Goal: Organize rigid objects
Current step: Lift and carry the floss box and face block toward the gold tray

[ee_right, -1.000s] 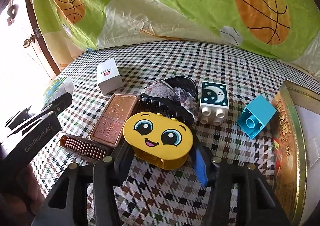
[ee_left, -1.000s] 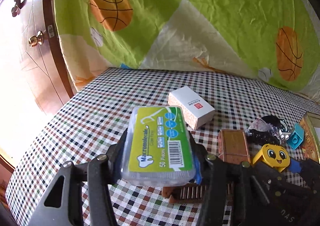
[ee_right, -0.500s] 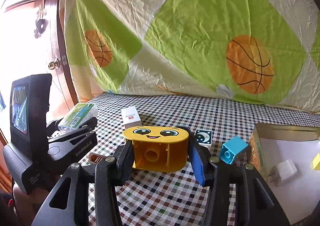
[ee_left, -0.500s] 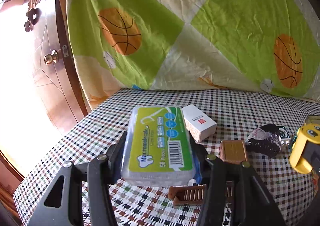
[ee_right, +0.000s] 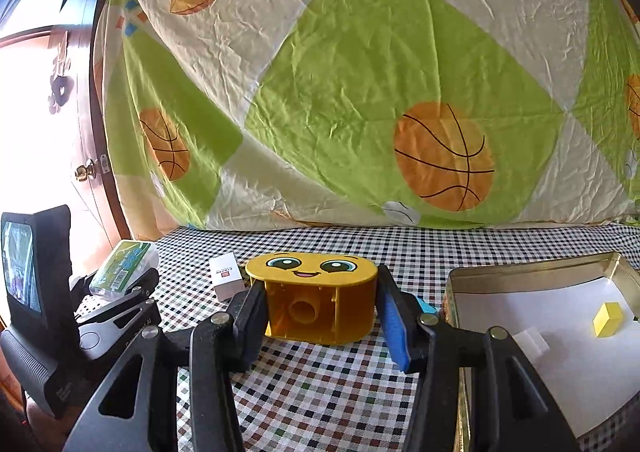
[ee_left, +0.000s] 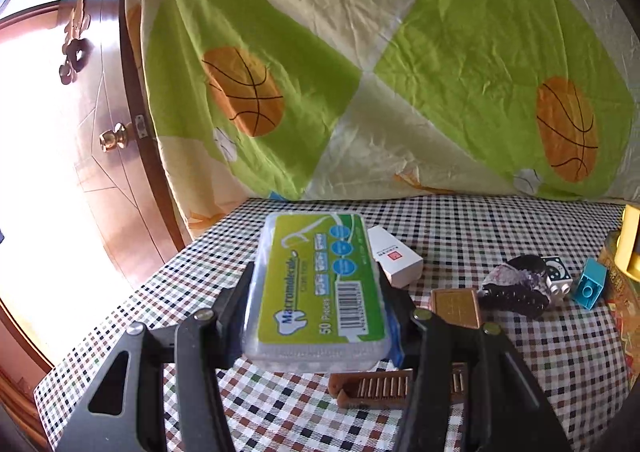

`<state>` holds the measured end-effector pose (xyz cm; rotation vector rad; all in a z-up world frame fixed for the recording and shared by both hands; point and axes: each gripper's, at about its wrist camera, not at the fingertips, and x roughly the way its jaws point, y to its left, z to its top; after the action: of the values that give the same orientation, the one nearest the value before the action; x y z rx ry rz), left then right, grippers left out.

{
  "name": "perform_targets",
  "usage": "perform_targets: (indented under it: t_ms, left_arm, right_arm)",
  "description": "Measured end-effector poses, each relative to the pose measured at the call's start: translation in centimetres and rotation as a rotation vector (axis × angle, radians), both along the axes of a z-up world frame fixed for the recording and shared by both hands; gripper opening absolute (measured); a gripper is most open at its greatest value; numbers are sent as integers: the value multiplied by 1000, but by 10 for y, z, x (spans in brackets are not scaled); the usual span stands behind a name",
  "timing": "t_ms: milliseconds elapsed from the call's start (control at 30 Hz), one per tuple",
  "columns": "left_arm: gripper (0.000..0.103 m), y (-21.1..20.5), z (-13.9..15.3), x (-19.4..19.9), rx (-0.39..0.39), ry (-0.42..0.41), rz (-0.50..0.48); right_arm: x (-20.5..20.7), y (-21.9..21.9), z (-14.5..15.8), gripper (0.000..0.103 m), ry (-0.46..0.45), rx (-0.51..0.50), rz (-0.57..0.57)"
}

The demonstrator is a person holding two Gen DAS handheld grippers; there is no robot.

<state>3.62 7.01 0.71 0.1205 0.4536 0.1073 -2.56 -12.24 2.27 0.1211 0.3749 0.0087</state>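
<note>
The left tool (ee_left: pixel 316 304) is gripping a clear floss-pick box (ee_left: pixel 318 292) by its long sides and is holding it above the counter (ee_left: pixel 200 284). Its jaws are closed only to the width of the box. The right tool (ee_right: pixel 318 302) is clamping a yellow smiley block (ee_right: pixel 316 296) by its two ends, also off the counter; its jaws have just been closing a little on it.

To the right of the right tool an open metal tin (ee_right: pixel 520 272) is standing, with free white floor around a small yellow piece (ee_right: pixel 608 318). Ahead of both tools the checked cloth is lying bare up to the hanging sheet (ee_right: pixel 360 92).

Under the left tool a brown comb (ee_left: pixel 372 386) is partly hiding. The dark thing (ee_left: pixel 516 288) further right is hard to make out.
</note>
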Motion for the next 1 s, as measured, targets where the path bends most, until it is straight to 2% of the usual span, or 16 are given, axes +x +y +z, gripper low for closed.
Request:
perform_targets:
  t_ms: [467, 567, 733, 867, 1000]
  left_arm:
    - [53, -14, 7, -14, -45, -30, -66]
    - [53, -16, 10, -18, -78, -36, -99]
    - [53, -27, 11, -25, -94, -44, -124]
    - [53, -40, 12, -32, -67, -57, -129]
    - [53, -50, 15, -39, -104, -55, -167]
  right_arm:
    - [-15, -5, 7, 52, -45, -36, -21]
    - [-23, -7, 9, 52, -57, -47, -21]
    - [-42, -10, 10, 52, -96, -107, -40]
    - [-54, -21, 12, 52, -121, -134, -68]
    - [-60, -39, 13, 52, -123, -115, -92]
